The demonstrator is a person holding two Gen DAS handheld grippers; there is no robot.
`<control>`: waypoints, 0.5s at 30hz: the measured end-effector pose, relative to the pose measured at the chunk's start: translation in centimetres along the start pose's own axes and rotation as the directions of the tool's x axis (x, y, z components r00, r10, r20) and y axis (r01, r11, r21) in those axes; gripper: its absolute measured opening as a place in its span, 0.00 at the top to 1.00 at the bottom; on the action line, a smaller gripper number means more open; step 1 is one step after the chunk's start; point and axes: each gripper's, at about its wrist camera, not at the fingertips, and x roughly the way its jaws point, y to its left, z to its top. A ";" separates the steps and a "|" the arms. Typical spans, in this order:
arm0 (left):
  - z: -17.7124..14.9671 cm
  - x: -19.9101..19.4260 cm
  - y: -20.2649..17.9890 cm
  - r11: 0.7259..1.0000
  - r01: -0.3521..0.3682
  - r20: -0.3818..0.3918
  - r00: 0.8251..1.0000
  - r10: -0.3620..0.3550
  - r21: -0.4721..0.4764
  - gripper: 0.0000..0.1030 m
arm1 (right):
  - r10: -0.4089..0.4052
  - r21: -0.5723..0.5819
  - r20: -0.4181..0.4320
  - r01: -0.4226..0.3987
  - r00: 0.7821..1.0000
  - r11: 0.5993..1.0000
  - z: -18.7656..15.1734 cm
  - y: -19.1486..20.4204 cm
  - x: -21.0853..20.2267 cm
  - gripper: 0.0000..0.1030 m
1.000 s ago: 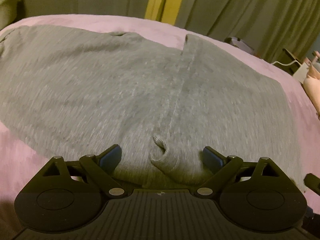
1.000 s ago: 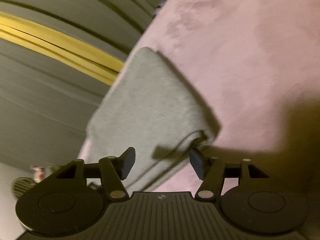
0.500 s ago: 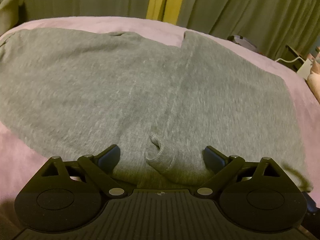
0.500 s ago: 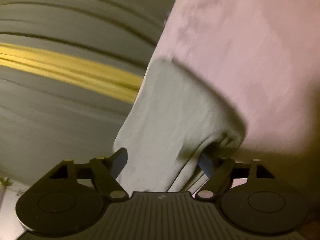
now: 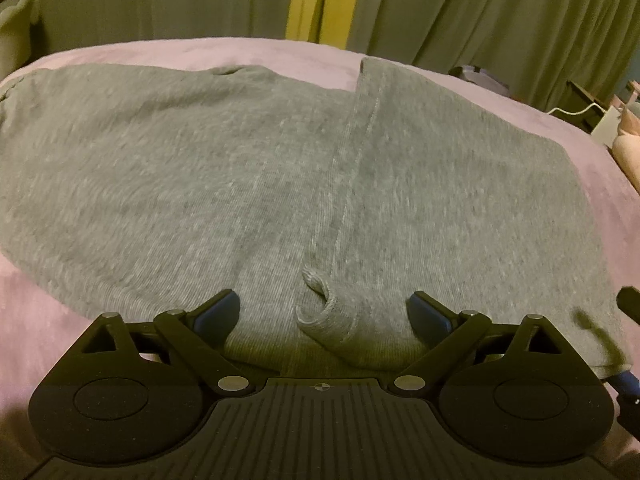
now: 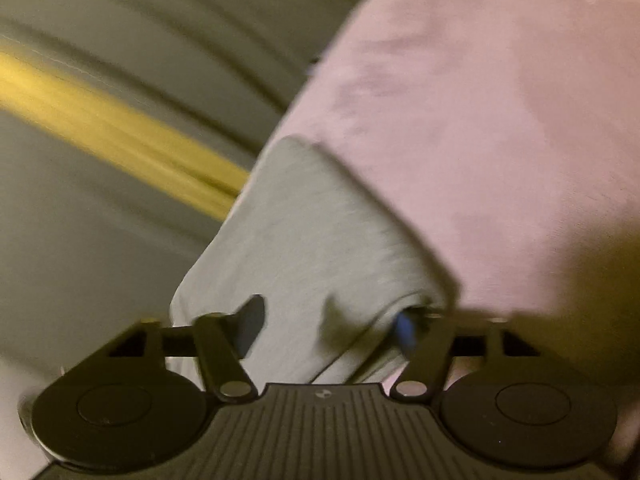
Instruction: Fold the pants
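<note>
Gray pants [image 5: 248,184] flat on pink bed [image 5: 580,152]; left gripper [image 5: 324,312] spread wide. Right gripper [image 6: 326,326] blurry, closing a bit, maybe around pant edge [image 6: 304,248], not pinching.

A: What is different at the right gripper [image 6: 326,330]?
B: Its jaws have just been closing around the gray pants [image 6: 308,248] corner, and its view swung across the pink bedspread [image 6: 500,120].

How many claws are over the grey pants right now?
2. The left claw hangs open above the rumpled near edge of the pants. The right claw straddles a folded corner, its jaws just closing in; the blur hides whether they press.
</note>
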 end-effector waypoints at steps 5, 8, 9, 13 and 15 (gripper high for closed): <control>0.0 -0.1 0.2 1.000 0.013 0.000 1.000 -0.013 -0.002 0.05 | -0.084 0.008 0.013 0.084 0.996 0.996 1.5 -1.1 0.8 0.62; 0.0 -0.1 0.3 1.000 0.020 -0.001 1.000 -0.020 -0.003 0.05 | -0.074 0.106 -0.019 0.075 0.997 0.991 2.1 -2.9 0.4 0.73; 0.0 -0.1 0.4 1.000 0.023 -0.001 1.000 -0.023 -0.003 0.05 | -0.073 0.097 -0.027 0.076 0.997 0.992 2.2 -2.9 0.4 0.73; 0.1 0.0 0.7 0.999 0.036 0.000 0.999 -0.036 -0.011 0.05 | -0.129 -0.048 -0.053 0.127 0.990 0.991 2.2 -1.3 -1.1 0.73; 0.1 0.0 0.8 0.999 0.044 0.002 0.999 -0.043 -0.016 0.05 | -0.162 -0.099 -0.061 0.156 0.985 0.983 2.1 -0.6 -1.6 0.73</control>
